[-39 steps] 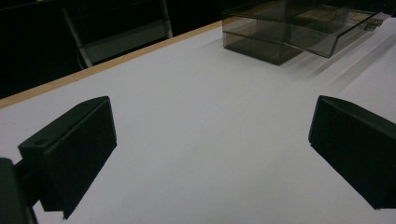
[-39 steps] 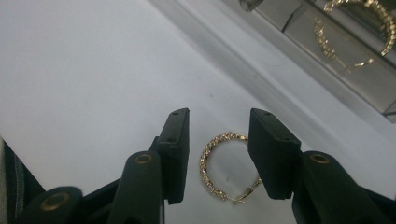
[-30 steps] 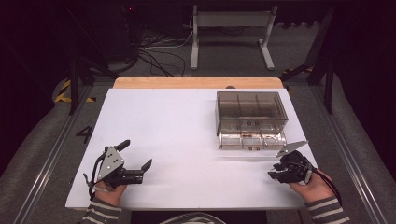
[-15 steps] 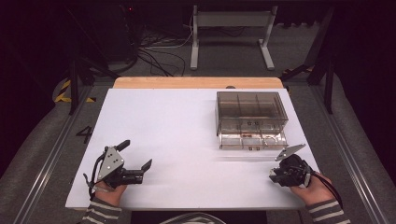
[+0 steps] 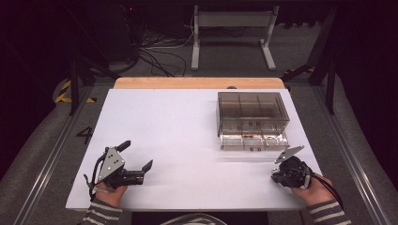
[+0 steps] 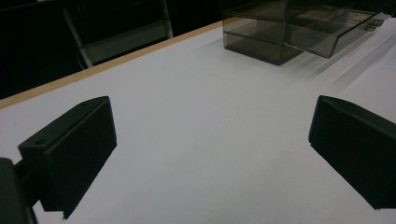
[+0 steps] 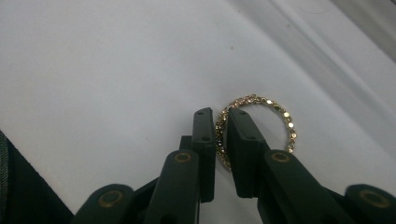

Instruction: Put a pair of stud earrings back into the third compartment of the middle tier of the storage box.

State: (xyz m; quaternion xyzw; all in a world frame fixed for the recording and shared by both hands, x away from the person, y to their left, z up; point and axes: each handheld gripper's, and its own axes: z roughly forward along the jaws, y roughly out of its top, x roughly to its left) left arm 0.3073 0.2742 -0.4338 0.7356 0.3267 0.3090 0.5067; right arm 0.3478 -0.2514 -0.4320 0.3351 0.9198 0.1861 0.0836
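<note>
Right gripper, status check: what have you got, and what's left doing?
Right gripper shut on gold beaded ring, low over white table. Left gripper open, empty, off the clear organizer box. Nothing in the way.

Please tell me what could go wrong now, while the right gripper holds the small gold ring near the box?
1. The right gripper pinches the ring only along one side of its thin band, so it might slip or twist out.
2. If it drops on the white table, such a small ring could roll away.
3. The smoky clear box has narrow compartments, so the ring could catch on its walls.
</note>
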